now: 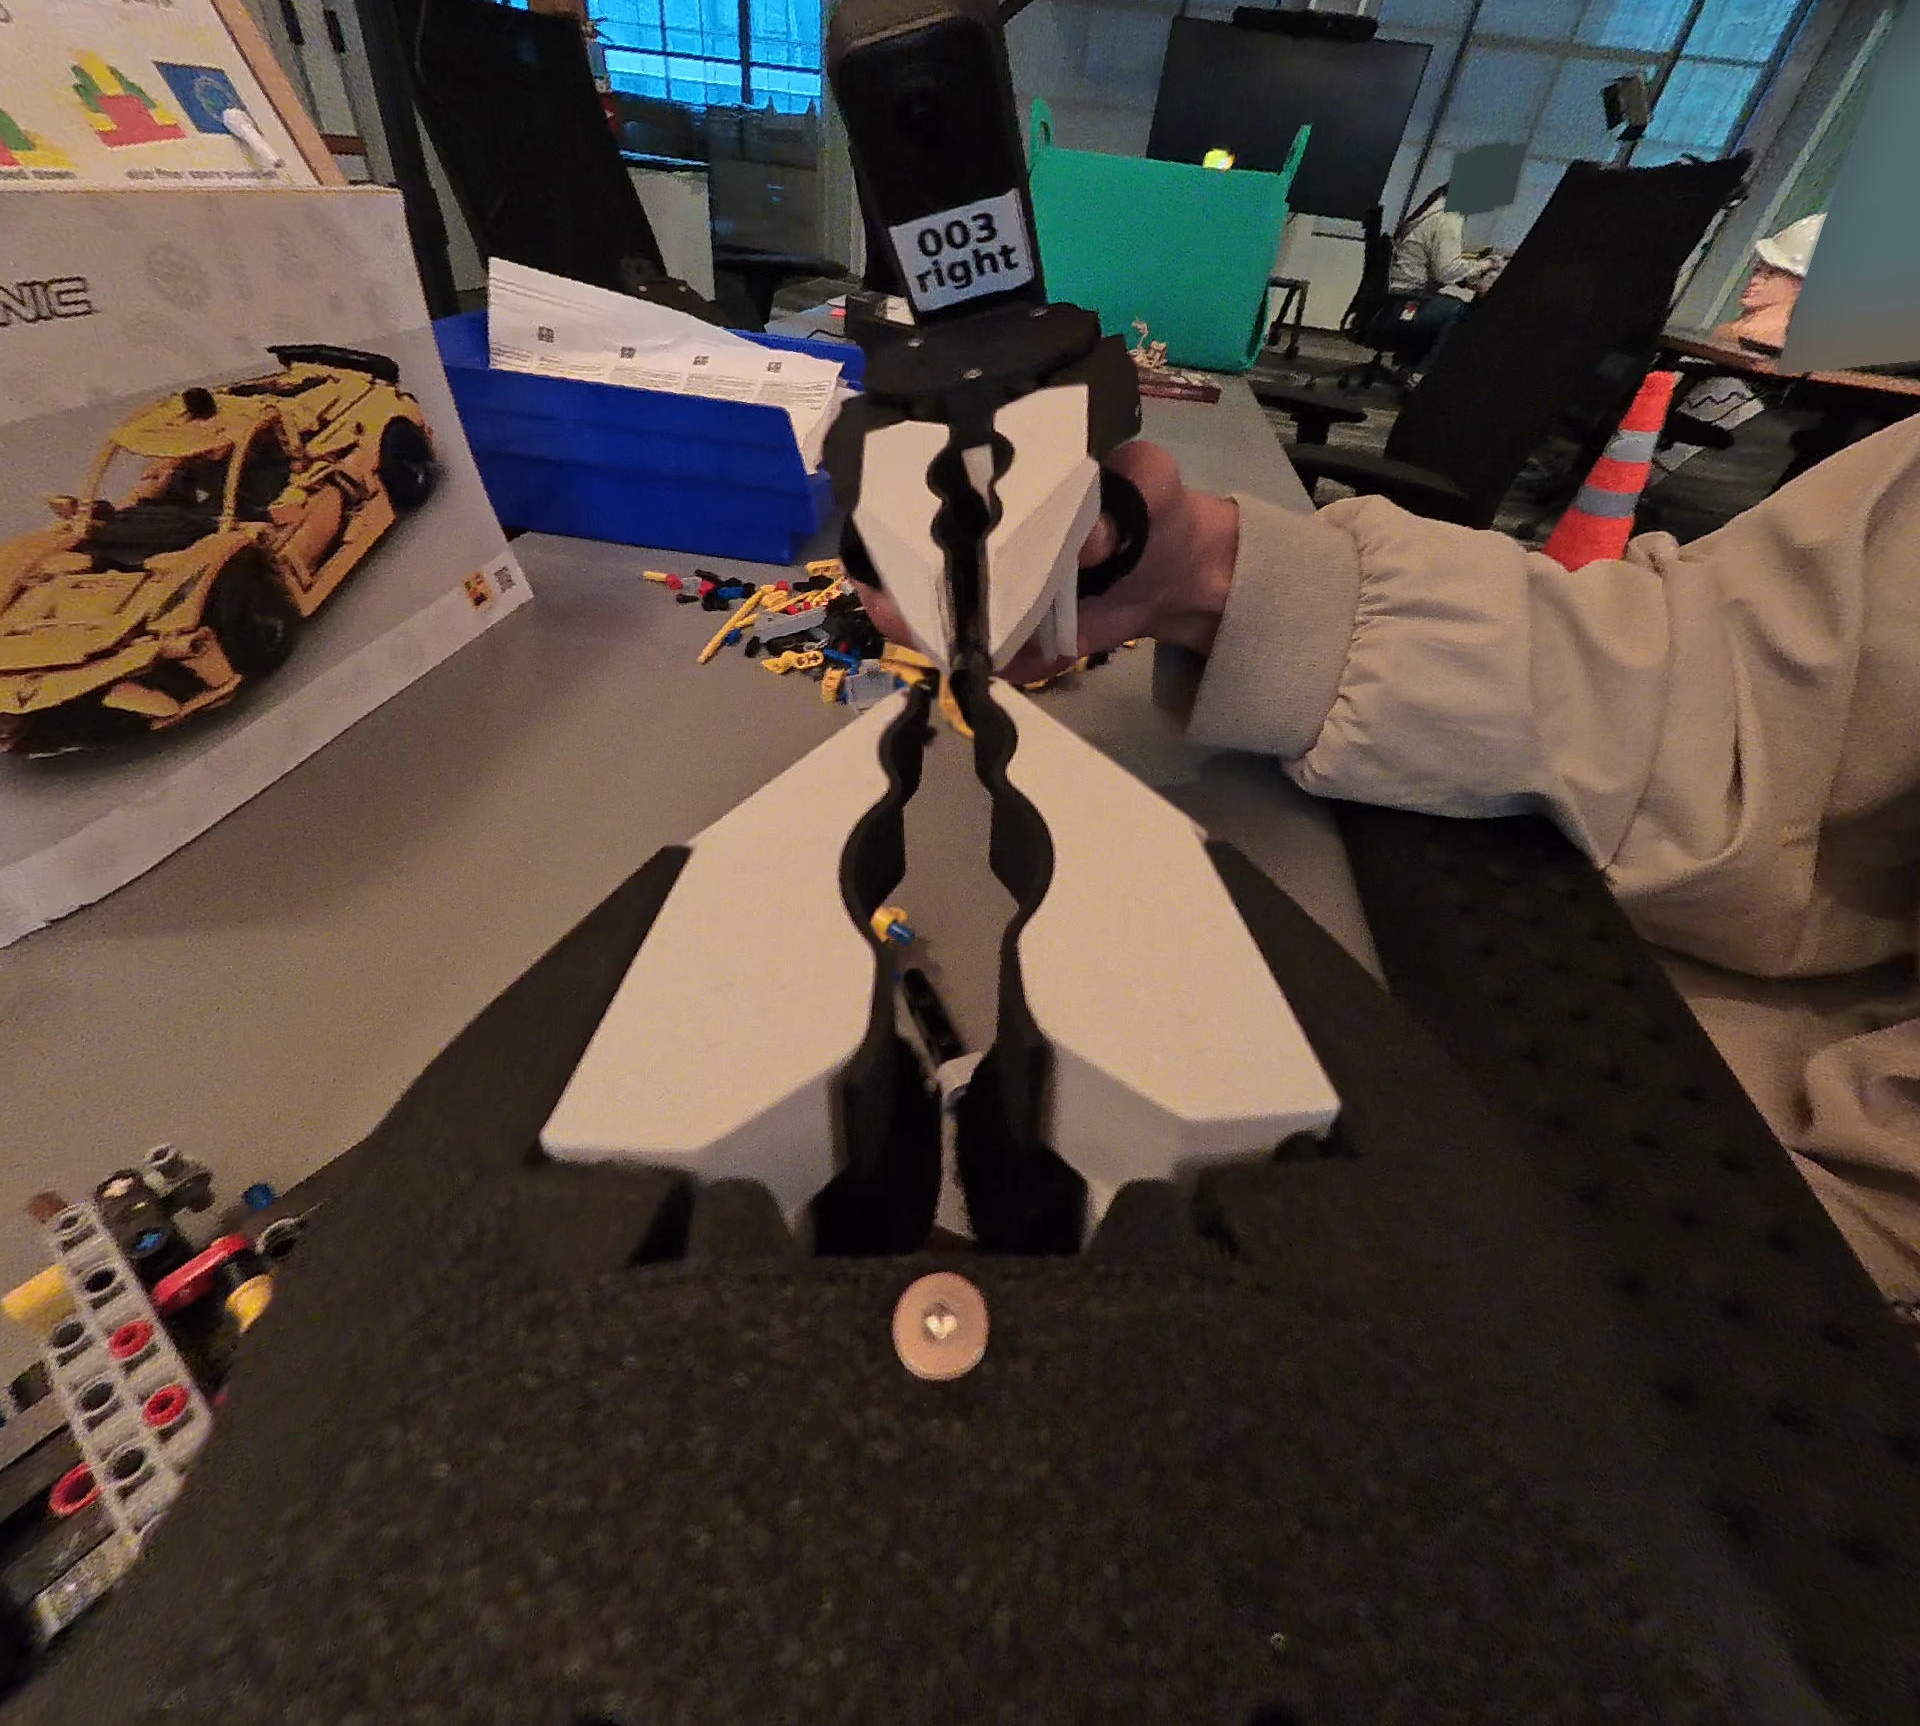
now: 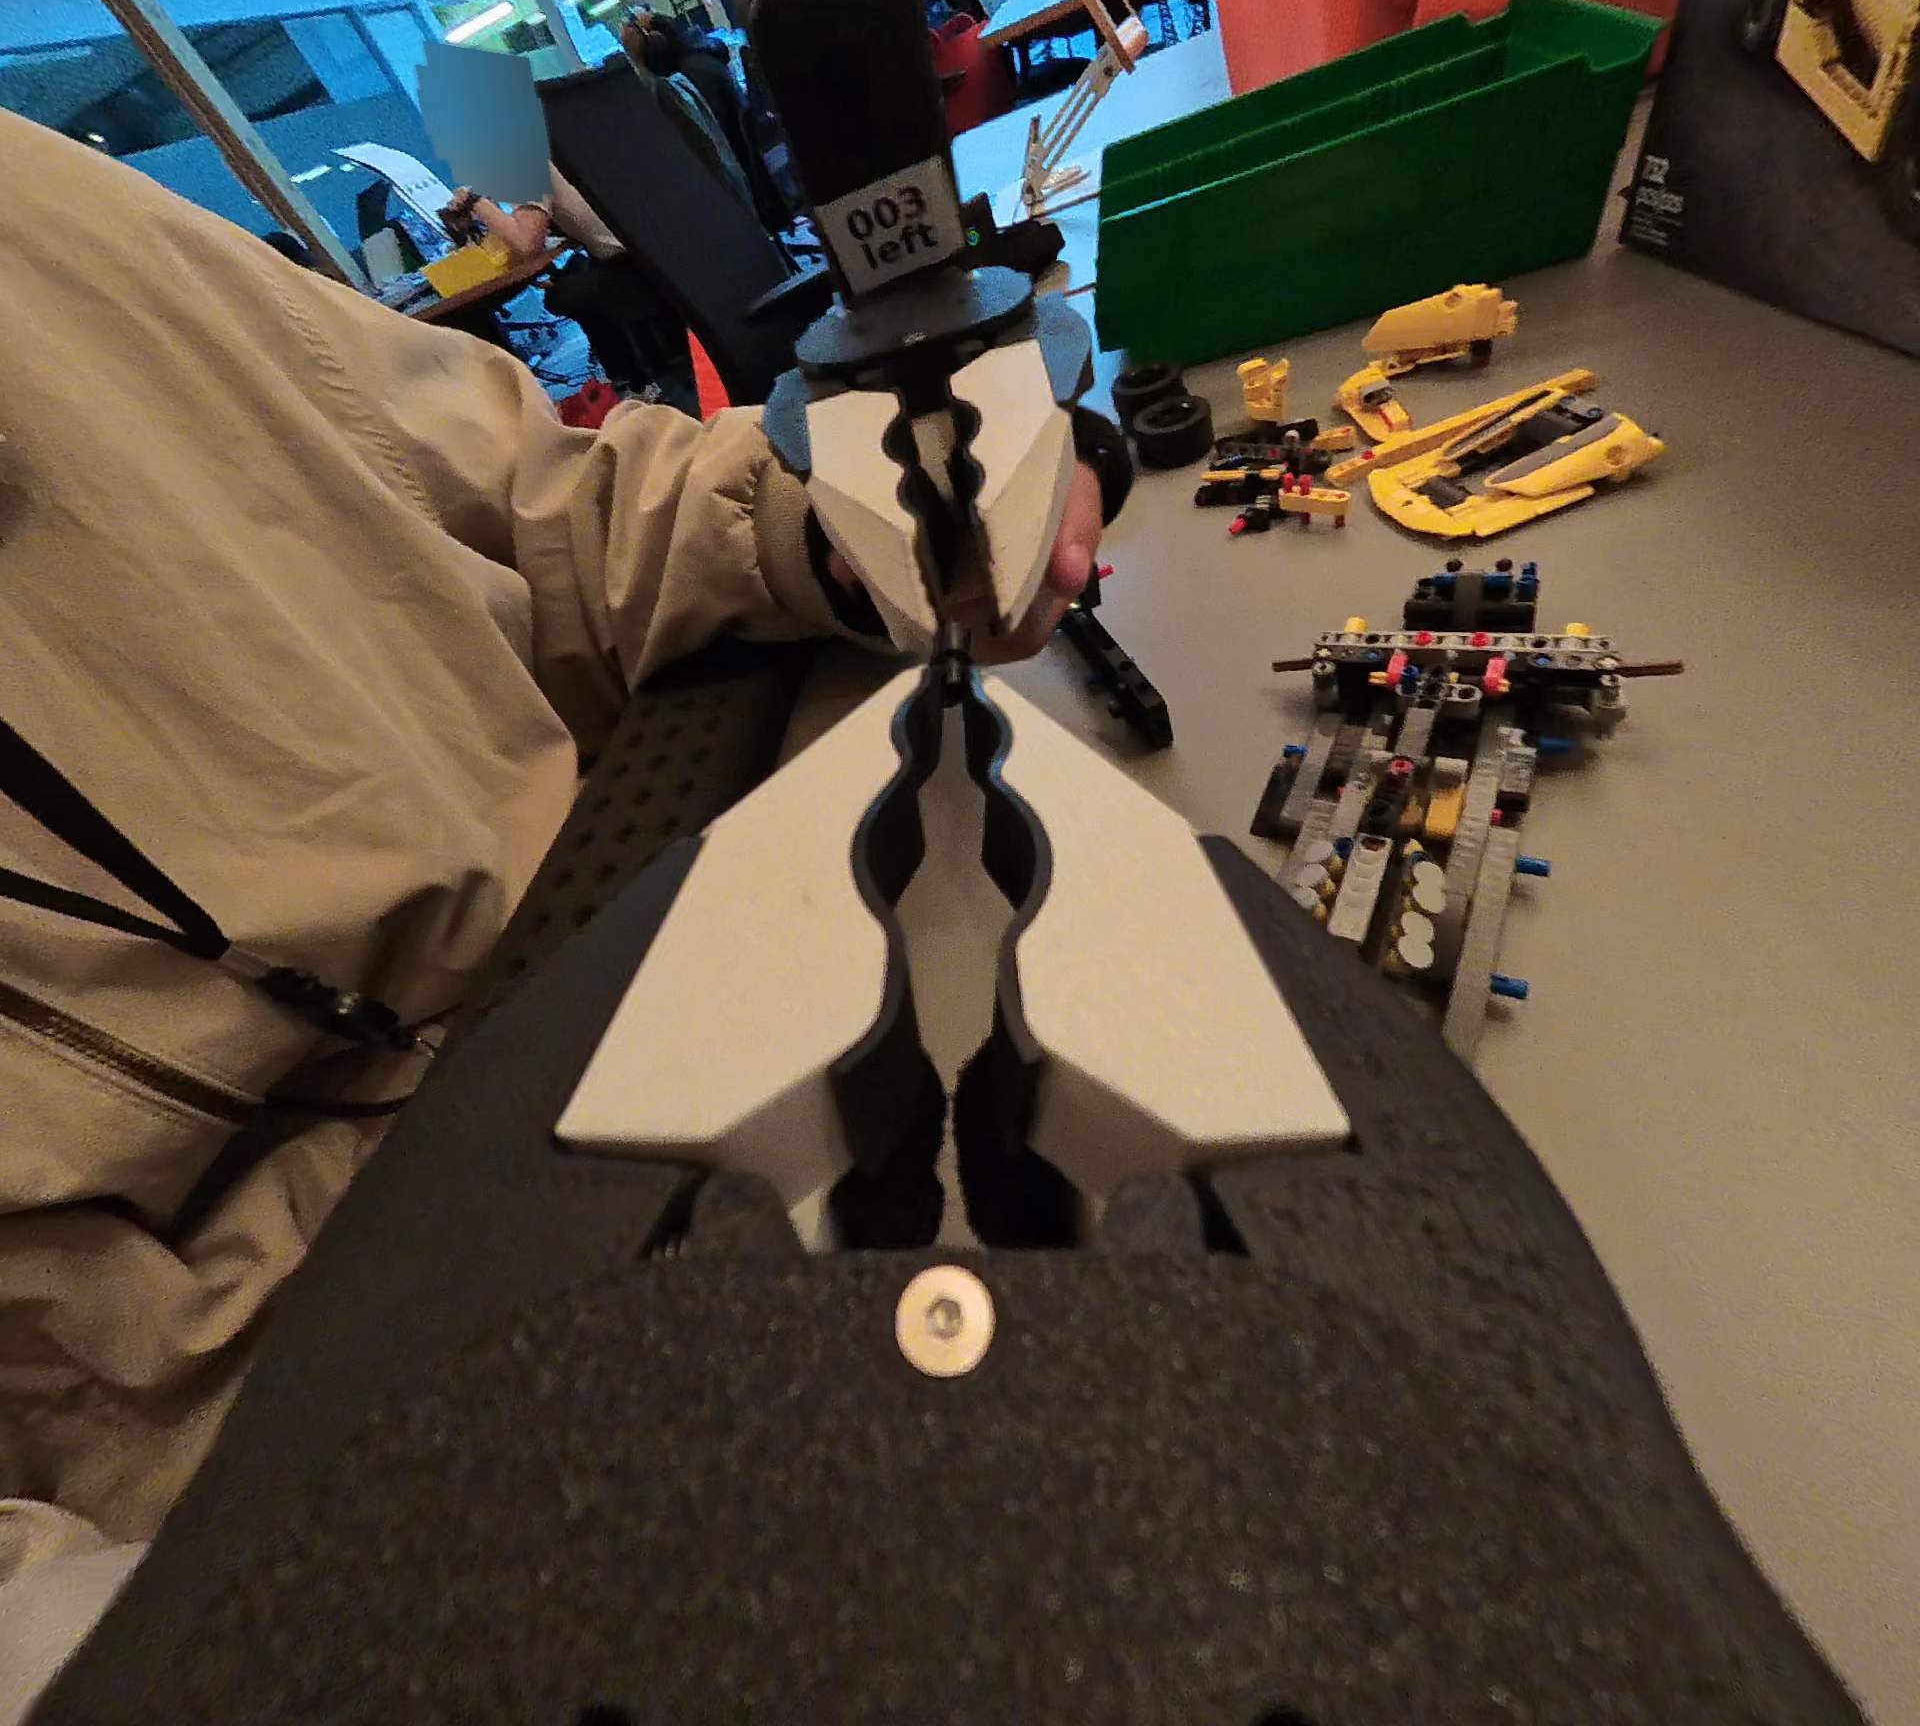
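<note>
Jaws nearly closed, left gripper [image 1: 951, 689] meeting right gripper [image 2: 951, 674] tip-to-tip, small black piece [image 2: 950, 656] between (blurred, grip unclear)

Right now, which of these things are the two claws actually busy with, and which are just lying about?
In the claws: small black plastic peg, apparently pinched between left claw and right claw, tip to tip.

Lying about: grey brick-built chassis; yellow brick-built body panels; black rubber tyres; green plastic bin; blue plastic bin; loose pile of small plastic parts.
</note>
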